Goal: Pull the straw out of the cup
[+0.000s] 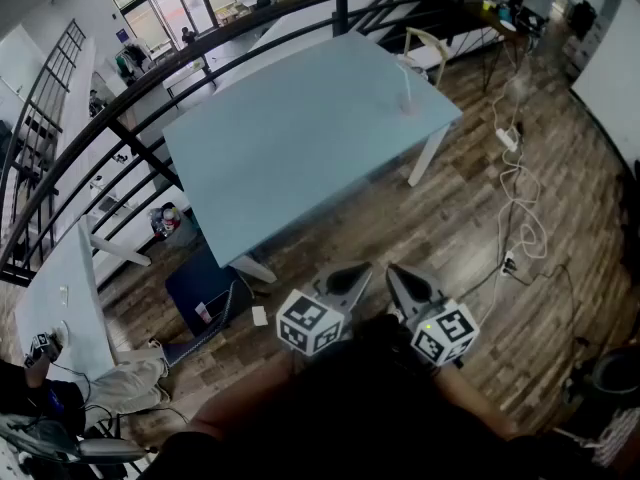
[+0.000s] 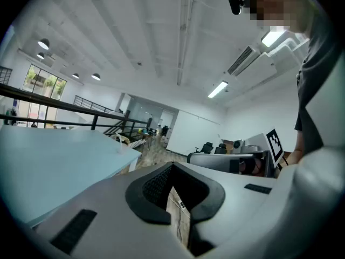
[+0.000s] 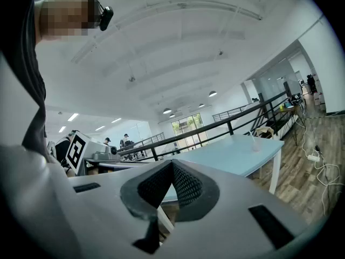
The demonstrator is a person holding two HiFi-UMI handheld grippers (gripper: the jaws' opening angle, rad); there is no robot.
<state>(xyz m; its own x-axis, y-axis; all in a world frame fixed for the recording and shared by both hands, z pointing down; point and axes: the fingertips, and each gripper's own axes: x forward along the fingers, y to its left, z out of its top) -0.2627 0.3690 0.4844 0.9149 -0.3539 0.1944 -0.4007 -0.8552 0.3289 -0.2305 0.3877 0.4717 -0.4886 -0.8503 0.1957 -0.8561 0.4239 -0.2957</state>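
Note:
A small clear cup (image 1: 408,105) with a thin straw (image 1: 406,86) standing in it sits near the far right corner of the light blue table (image 1: 290,138). In the right gripper view the cup (image 3: 255,144) shows small and far off on the table's corner. Both grippers are held low near the person's body, well short of the table. My left gripper (image 1: 347,280) (image 2: 172,166) is shut with nothing in it. My right gripper (image 1: 408,286) (image 3: 172,163) is also shut and empty, beside the left one.
A black railing (image 1: 250,23) runs behind the table, with a white chair (image 1: 428,43) beyond the cup's corner. White cables and a power strip (image 1: 508,139) lie on the wooden floor at right. A dark blue box (image 1: 200,290) sits by the table's near leg. Another white table (image 1: 62,288) stands at left.

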